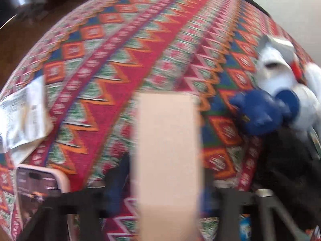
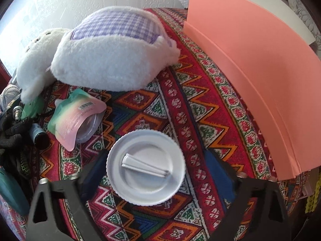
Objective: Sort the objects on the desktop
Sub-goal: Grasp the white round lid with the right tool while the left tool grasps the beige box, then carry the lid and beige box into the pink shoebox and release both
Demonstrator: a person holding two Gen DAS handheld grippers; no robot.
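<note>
In the blurred left wrist view my left gripper (image 1: 166, 180) is shut on a pale pink flat box (image 1: 166, 150) that stands up between its fingers above the patterned tablecloth (image 1: 124, 64). In the right wrist view my right gripper (image 2: 156, 172) is open, its blue-padded fingers either side of a white round lid (image 2: 146, 166) lying on the cloth; the pads stand a little apart from the lid's rim.
A phone (image 1: 38, 184) and a paper packet (image 1: 24, 118) lie left of the left gripper; a blue and white toy (image 1: 276, 100) lies right. By the right gripper are a white plush (image 2: 116, 48), a pastel pouch (image 2: 78, 116), a salmon-pink folder (image 2: 250, 76) and dark clutter (image 2: 14, 140).
</note>
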